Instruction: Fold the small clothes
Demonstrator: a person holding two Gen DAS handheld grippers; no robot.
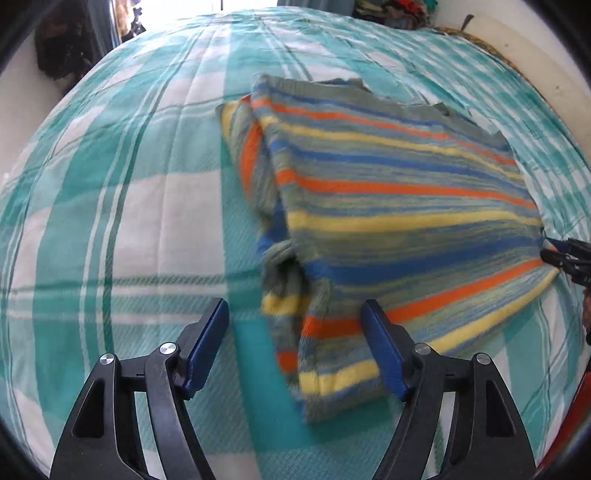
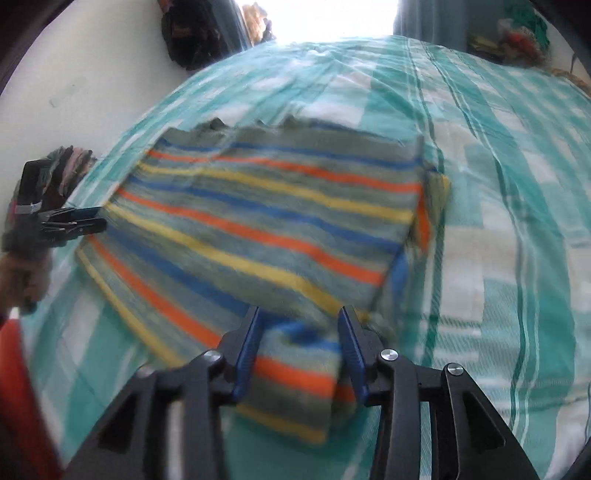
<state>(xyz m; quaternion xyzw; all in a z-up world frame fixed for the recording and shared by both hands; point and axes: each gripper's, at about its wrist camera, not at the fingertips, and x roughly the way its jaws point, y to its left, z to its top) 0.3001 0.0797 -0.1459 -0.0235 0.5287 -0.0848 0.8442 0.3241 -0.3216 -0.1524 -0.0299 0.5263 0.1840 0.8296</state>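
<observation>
A striped sweater (image 1: pixel 388 206) in green, blue, orange and yellow lies partly folded on a teal and white checked bedspread (image 1: pixel 129 221). In the left wrist view my left gripper (image 1: pixel 295 314) is open, its blue fingers either side of the sweater's near sleeve (image 1: pixel 321 350). In the right wrist view my right gripper (image 2: pixel 301 321) is open, its fingers straddling a folded sleeve end (image 2: pixel 295 376) at the sweater's (image 2: pixel 258 221) near edge. The other gripper shows at the far edge of each view, in the left wrist view (image 1: pixel 569 258) and in the right wrist view (image 2: pixel 70 225).
The bed (image 2: pixel 498 240) fills both views. A dark bag (image 2: pixel 192 33) and a pile of clothes (image 1: pixel 395 13) sit beyond the bed near a bright window. A white wall (image 2: pixel 74 74) borders the bed.
</observation>
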